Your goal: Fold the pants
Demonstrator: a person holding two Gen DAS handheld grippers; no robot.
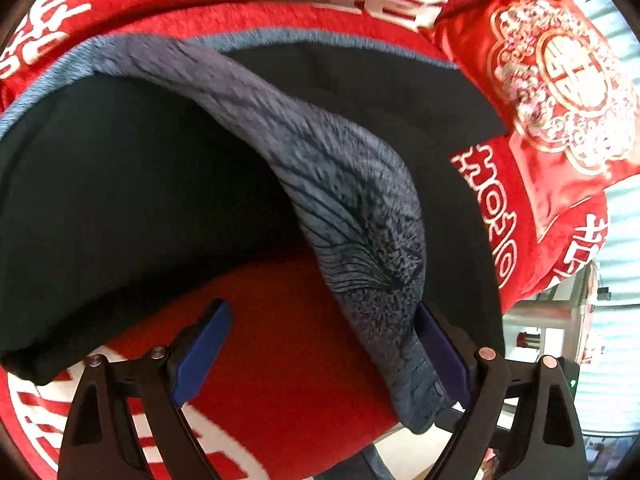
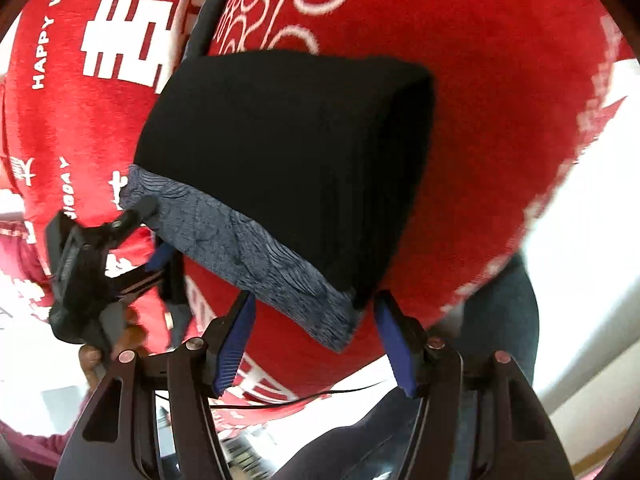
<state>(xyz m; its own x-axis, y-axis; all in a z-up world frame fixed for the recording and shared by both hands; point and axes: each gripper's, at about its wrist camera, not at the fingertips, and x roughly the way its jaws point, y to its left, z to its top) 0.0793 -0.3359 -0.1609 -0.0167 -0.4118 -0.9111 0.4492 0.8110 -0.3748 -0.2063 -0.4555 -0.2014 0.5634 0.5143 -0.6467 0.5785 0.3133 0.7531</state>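
The left tool [image 1: 320,356] has its blue pads [image 1: 204,354] wide apart. The grey waistband [image 1: 360,220] of the black pants [image 1: 120,184] hangs down between them and lies against the right-side pad, but the pads do not pinch it. The right tool [image 2: 316,344] also has its pads apart. The corner of the waistband sits just in front of the gap, and nothing is squeezed there.

From the right tool's view, the pants are folded into a thick black bundle with the grey band along the near edge. A person's hand [image 2: 92,356] holds the left tool at the band's far end.

The pants lie on a red blanket [image 1: 280,360] with white letters. A red cushion [image 1: 560,92] with gold patterns sits just beside the pants.
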